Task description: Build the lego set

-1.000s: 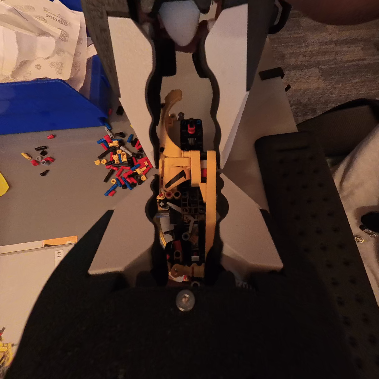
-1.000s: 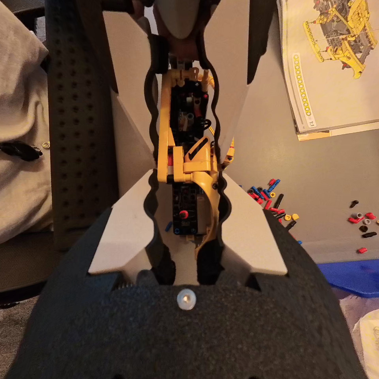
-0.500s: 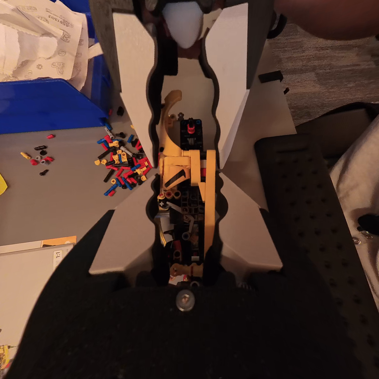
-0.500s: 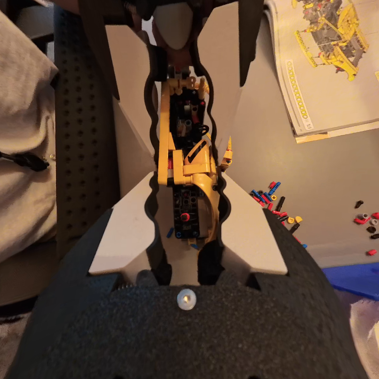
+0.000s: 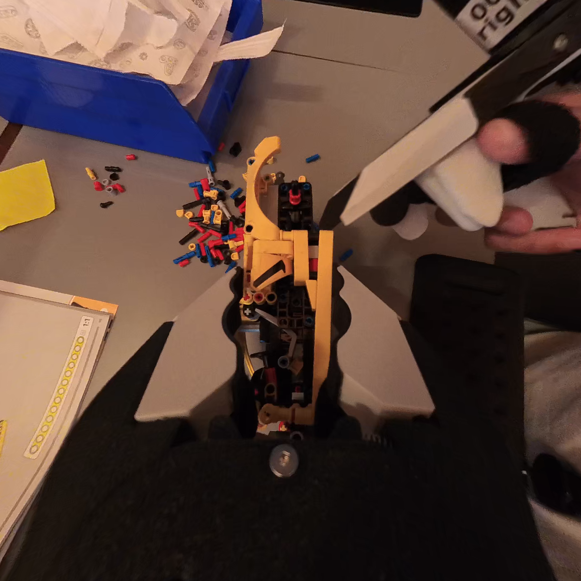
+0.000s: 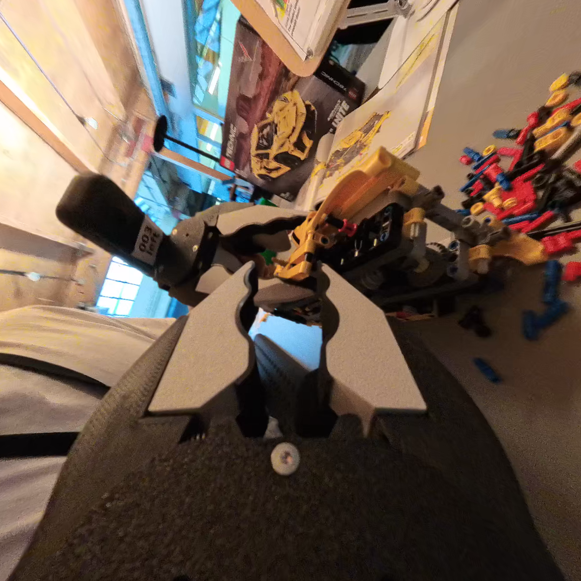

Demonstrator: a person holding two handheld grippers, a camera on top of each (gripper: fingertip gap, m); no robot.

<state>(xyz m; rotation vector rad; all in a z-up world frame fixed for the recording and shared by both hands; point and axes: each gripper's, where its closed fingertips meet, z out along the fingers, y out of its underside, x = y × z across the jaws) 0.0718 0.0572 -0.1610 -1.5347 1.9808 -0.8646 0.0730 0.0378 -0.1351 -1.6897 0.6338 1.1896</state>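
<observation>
Left gripper [image 5: 287, 273] clamps the yellow-and-black lego model [image 5: 284, 301] at frame centre; right gripper [image 6: 287, 276], jaws parted and empty, should approach the loose red, blue and black pins [image 5: 210, 226] slowly

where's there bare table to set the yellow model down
Bare grey table lies between the instruction booklet, the yellow sheet and the loose pin pile. Crowded around that pile and beside the blue bin.

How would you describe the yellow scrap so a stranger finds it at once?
Start at the blue bin at the table's far left. Just below it, at the left edge, lies the yellow scrap. It is flat, plain and larger than the small loose pieces nearby.
</observation>
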